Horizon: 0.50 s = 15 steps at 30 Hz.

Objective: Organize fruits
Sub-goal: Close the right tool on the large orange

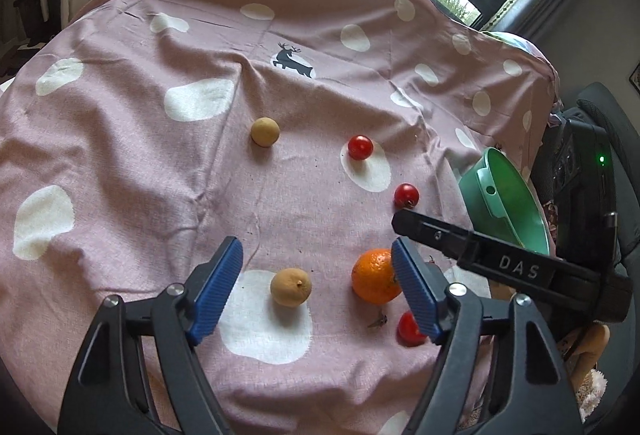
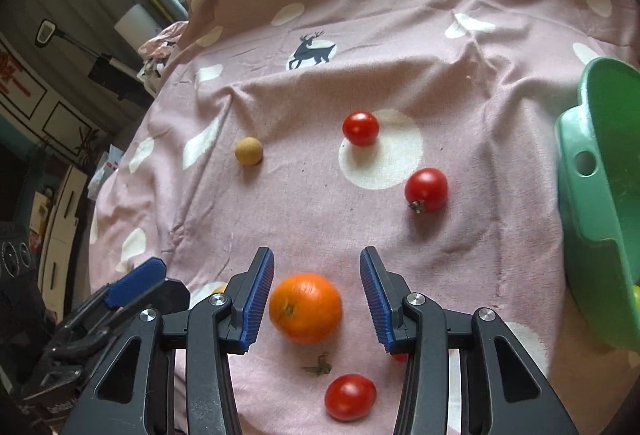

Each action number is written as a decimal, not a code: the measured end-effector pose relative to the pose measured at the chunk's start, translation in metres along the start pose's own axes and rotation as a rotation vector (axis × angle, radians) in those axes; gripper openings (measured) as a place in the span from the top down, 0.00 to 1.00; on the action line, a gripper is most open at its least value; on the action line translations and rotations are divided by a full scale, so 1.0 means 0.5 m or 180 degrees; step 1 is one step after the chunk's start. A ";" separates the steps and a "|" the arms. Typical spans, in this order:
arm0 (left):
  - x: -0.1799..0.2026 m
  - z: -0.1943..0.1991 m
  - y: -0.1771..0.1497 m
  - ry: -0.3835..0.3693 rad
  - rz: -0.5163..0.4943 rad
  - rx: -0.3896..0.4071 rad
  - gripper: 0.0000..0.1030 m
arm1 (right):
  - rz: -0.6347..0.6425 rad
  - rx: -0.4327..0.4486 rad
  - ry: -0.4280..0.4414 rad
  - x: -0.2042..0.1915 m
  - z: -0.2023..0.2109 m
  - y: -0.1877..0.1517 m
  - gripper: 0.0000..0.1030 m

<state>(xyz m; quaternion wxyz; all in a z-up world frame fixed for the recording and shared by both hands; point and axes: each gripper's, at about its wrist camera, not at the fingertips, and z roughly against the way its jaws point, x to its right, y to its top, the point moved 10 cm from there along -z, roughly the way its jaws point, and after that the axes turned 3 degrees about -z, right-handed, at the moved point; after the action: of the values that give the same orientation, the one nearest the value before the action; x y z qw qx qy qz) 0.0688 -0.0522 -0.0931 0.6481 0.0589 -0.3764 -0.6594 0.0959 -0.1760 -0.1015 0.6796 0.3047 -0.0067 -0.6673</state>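
Orange (image 2: 305, 307) lies between open right tongs (image 2: 317, 301), untouched.

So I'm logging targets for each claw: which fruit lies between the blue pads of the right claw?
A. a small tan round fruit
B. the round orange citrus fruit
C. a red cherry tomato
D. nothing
B: in the right wrist view the round orange citrus fruit lies on the pink spotted cloth between the right claw's blue pads, which are not touching it.

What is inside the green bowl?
Something yellow-green peeks out at the low edge of the green bowl. The frame cuts it off, so I cannot tell what it is, or what else is inside.
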 end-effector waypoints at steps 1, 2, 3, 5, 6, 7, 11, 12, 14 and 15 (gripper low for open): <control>0.007 -0.003 -0.004 -0.0028 -0.0021 -0.0025 0.35 | -0.0032 0.0037 -0.0031 0.007 0.007 0.004 0.56; 0.016 -0.008 -0.008 -0.0062 -0.0051 -0.0063 0.36 | -0.0068 0.0054 -0.0050 0.015 0.014 0.006 0.56; 0.026 -0.013 -0.013 -0.0097 -0.0083 -0.0095 0.39 | -0.0105 0.0061 -0.0038 0.019 0.018 0.008 0.56; 0.045 -0.024 -0.024 -0.0127 -0.0169 -0.0156 0.43 | -0.0190 0.0008 0.0039 0.025 0.022 0.005 0.56; 0.054 -0.030 -0.029 -0.0131 -0.0226 -0.0183 0.45 | -0.0236 -0.0021 0.0101 0.025 0.022 0.003 0.56; 0.064 -0.035 -0.034 -0.0139 -0.0279 -0.0212 0.45 | -0.0272 -0.0036 0.0167 0.024 0.023 0.002 0.56; 0.086 -0.064 -0.053 -0.0170 -0.0359 -0.0353 0.45 | -0.0307 -0.0068 0.0257 0.016 0.014 -0.003 0.56; 0.089 -0.071 -0.057 -0.0158 -0.0379 -0.0386 0.46 | -0.0313 -0.0082 0.0249 0.015 0.010 -0.006 0.56; 0.093 -0.082 -0.065 -0.0131 -0.0421 -0.0442 0.46 | -0.0309 -0.0132 0.0238 0.012 0.000 -0.011 0.56; 0.095 -0.086 -0.068 -0.0134 -0.0427 -0.0467 0.46 | -0.0303 -0.0151 0.0249 0.010 -0.004 -0.013 0.56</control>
<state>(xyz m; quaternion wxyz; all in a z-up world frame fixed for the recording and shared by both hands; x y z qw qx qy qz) 0.0585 -0.1170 -0.1236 0.5970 0.0225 -0.3358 -0.7282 0.0912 -0.1790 -0.1079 0.6539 0.3143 0.0501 -0.6864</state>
